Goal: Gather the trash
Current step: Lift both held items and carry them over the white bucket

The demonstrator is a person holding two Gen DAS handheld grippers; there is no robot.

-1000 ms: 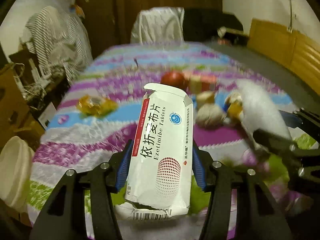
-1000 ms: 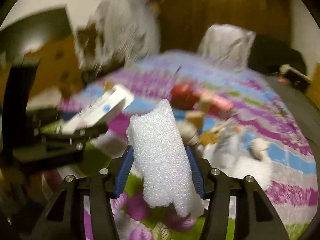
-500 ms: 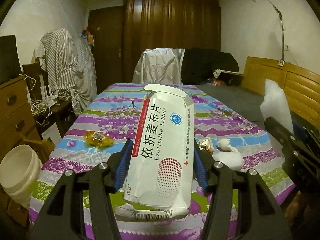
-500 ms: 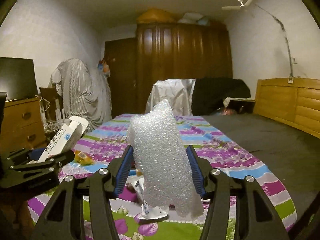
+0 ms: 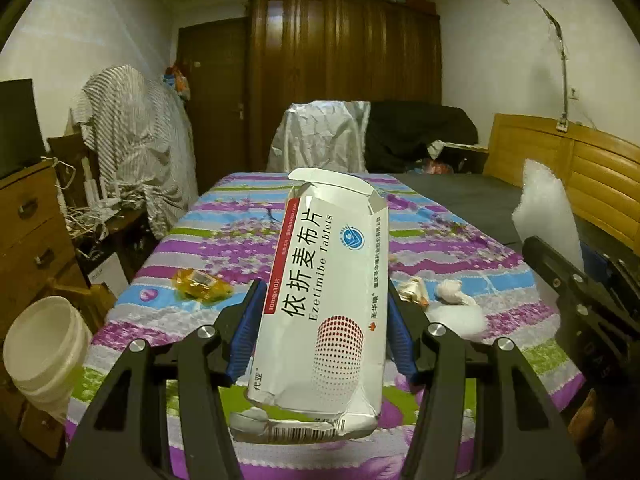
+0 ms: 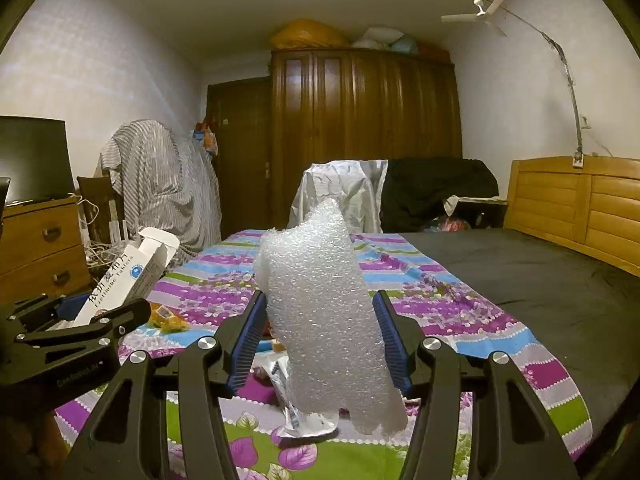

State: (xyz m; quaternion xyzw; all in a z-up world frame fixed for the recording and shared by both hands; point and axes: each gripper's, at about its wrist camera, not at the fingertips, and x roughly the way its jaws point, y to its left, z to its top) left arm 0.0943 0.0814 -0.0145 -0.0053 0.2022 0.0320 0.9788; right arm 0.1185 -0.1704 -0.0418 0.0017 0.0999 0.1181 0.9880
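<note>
My left gripper (image 5: 322,330) is shut on a white tablet box (image 5: 324,300) with a red stripe, held upright above the striped floral bedspread (image 5: 224,240). My right gripper (image 6: 318,338) is shut on a piece of white foam wrap (image 6: 320,316), also lifted off the bed. Each gripper shows at the edge of the other's view, with the foam wrap (image 5: 546,216) at the right and the tablet box (image 6: 128,276) at the left. On the bedspread lie a yellow wrapper (image 5: 200,285), crumpled white tissues (image 5: 452,300) and a small silver packet (image 6: 292,408).
A white plastic bucket (image 5: 46,350) stands on the floor left of the bed. A wooden dresser (image 5: 28,236) and cables are at the left. A wooden headboard (image 5: 580,184) runs along the right. A covered chair (image 5: 320,140) and wardrobe stand beyond the bed's far end.
Both grippers have risen and tilted up from the bedspread with the box and the foam still held. The litter pile has dropped low in the views. Little moved in the last half second.
</note>
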